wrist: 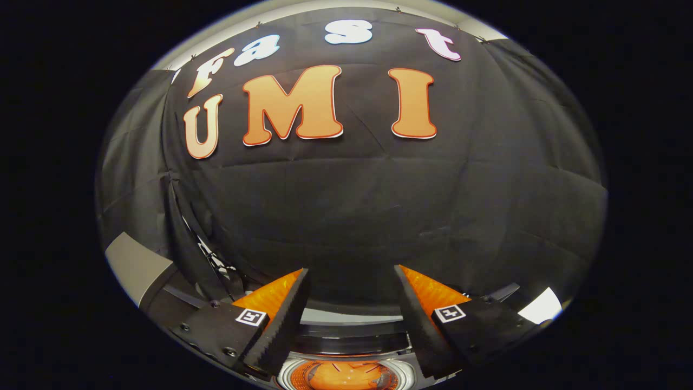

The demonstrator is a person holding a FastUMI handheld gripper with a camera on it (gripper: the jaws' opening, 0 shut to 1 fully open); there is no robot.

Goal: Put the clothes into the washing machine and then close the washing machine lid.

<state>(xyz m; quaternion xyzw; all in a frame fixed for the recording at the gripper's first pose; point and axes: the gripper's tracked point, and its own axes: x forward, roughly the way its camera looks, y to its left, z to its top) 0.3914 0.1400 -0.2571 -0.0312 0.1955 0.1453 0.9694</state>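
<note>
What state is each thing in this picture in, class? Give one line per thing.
gripper: open, nothing between its fingers, pointing at the booth wall.
washing machine: lid off the opening, round drum mouth showing just below the fingers.
drum: something orange shows inside; I cannot tell whether it is clothes.

Pretty dim overall, heavy fisheye bending at the edges, bright glare patch on the far right, focus mostly sharp.
</note>
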